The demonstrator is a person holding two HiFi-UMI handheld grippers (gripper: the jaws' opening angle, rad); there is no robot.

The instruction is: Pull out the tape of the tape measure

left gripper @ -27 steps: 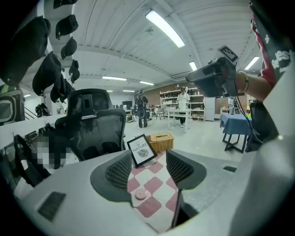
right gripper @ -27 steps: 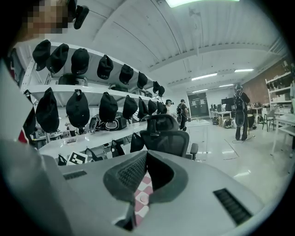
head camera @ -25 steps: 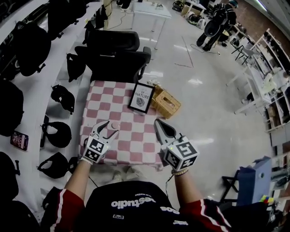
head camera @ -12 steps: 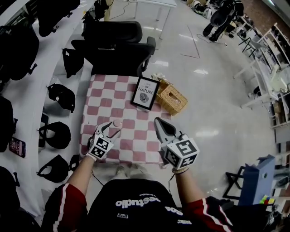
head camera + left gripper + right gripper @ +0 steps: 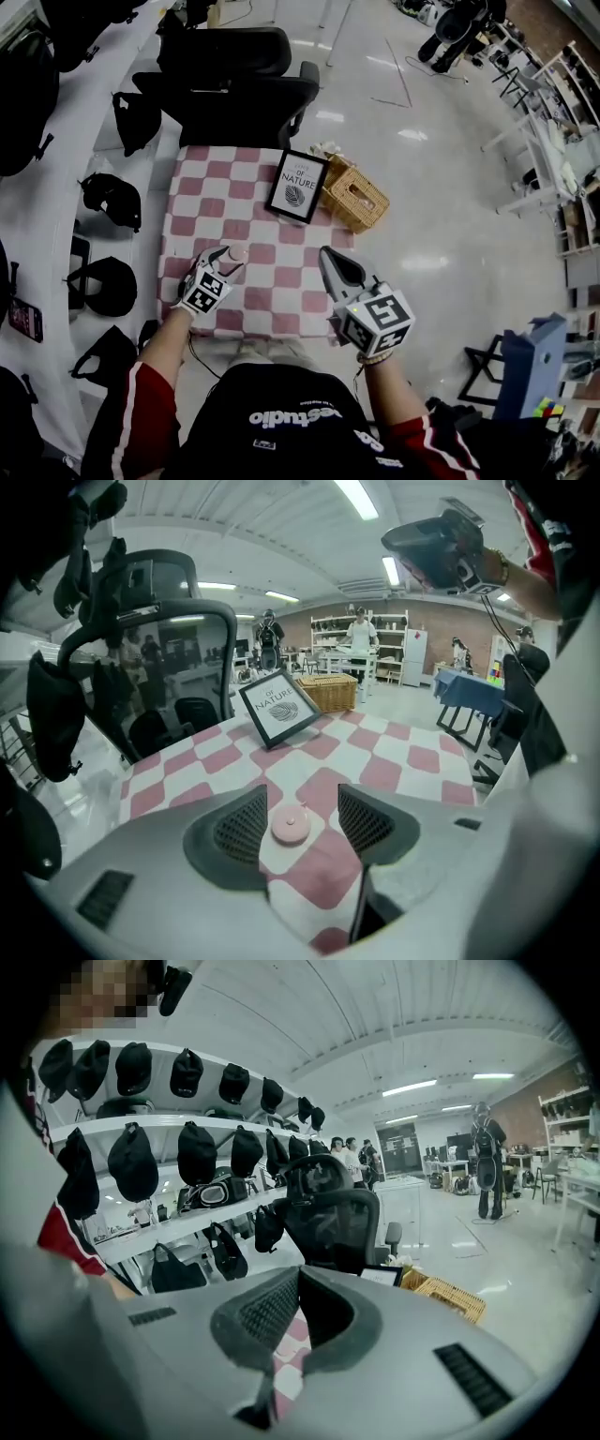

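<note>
The tape measure (image 5: 238,254) is a small round pink disc lying on the pink-and-white checked table (image 5: 197,206). In the left gripper view, the tape measure (image 5: 291,827) sits between the two dark pads of my left gripper (image 5: 300,822), which is open and not touching it. In the head view my left gripper (image 5: 228,260) reaches the disc from the near left. My right gripper (image 5: 326,259) hovers shut over the table's right edge with nothing in it; its own view shows the right gripper (image 5: 295,1288) with its jaws together.
A framed "NATURE" print (image 5: 298,186) leans at the table's far right, beside a wicker basket (image 5: 354,199). Black office chairs (image 5: 230,80) stand behind the table. White shelves with black bags (image 5: 103,281) run along the left.
My left gripper has moved forward to the tape measure, so its jaws now flank the disc. The right gripper has stayed nearly still.
</note>
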